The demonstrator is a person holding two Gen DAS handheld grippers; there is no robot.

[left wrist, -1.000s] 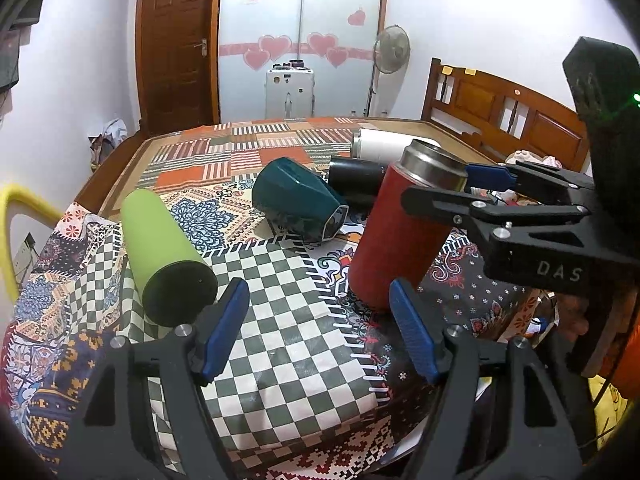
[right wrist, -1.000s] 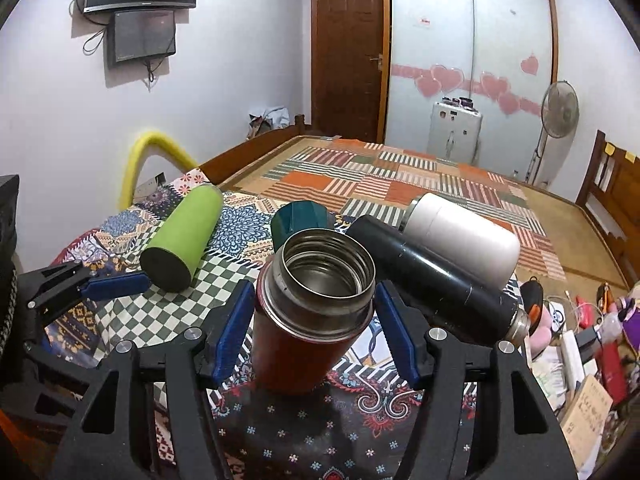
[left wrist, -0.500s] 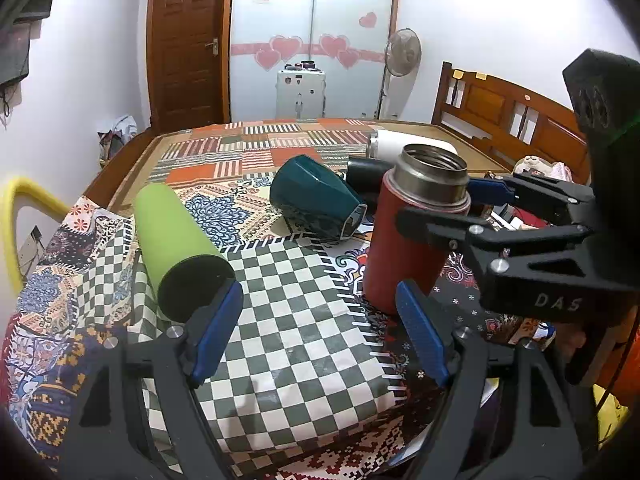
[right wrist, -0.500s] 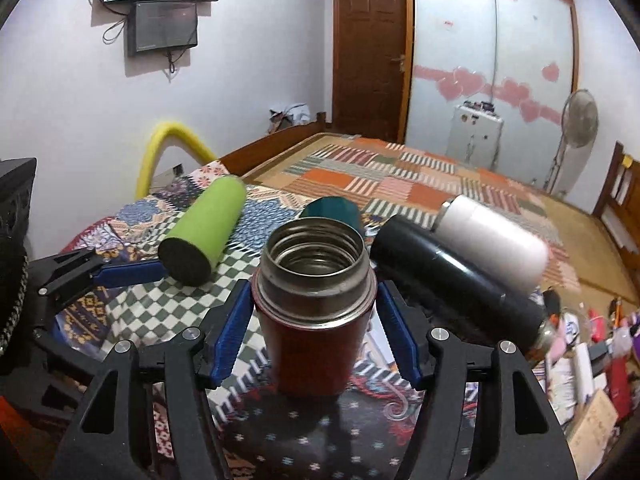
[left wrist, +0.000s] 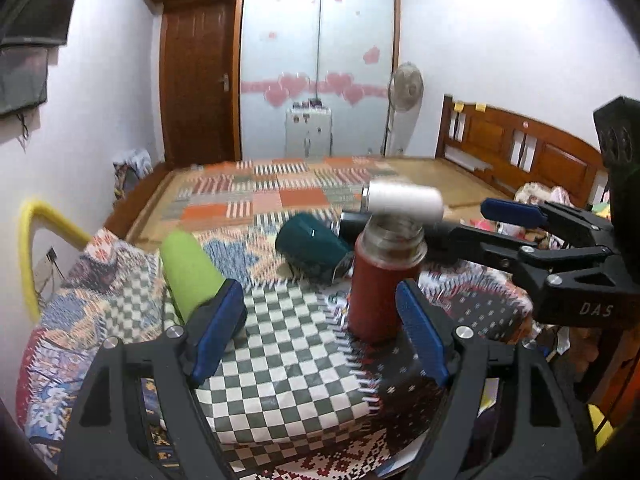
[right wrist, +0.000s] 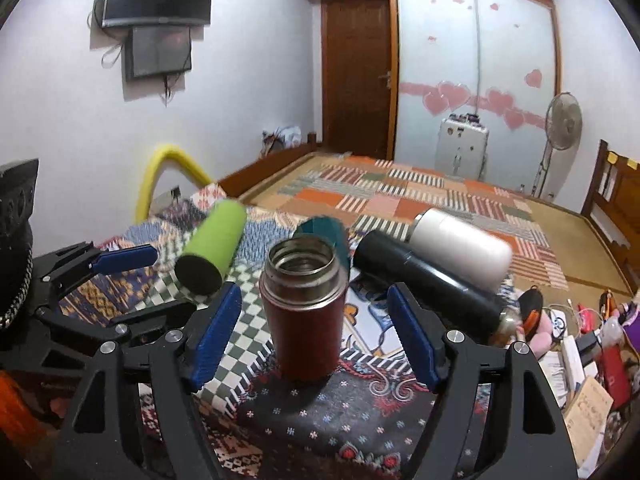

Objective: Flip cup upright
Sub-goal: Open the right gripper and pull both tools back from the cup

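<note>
A red flask with a steel rim stands upright and open-topped on the patterned cloth; it also shows in the left wrist view. My right gripper is open, its blue pads apart from the flask on both sides. My left gripper is open and empty over the checked cloth, left of the flask. A teal cup lies on its side behind the flask, mostly hidden in the right wrist view.
A green bottle lies on its side at the left. A black bottle and a white bottle lie at the right. Clutter sits past the table's right edge. The right gripper's body shows in the left view.
The right gripper has opened and drawn back from the red flask, which now stands free and upright. Both grippers have pulled back and risen slightly.
</note>
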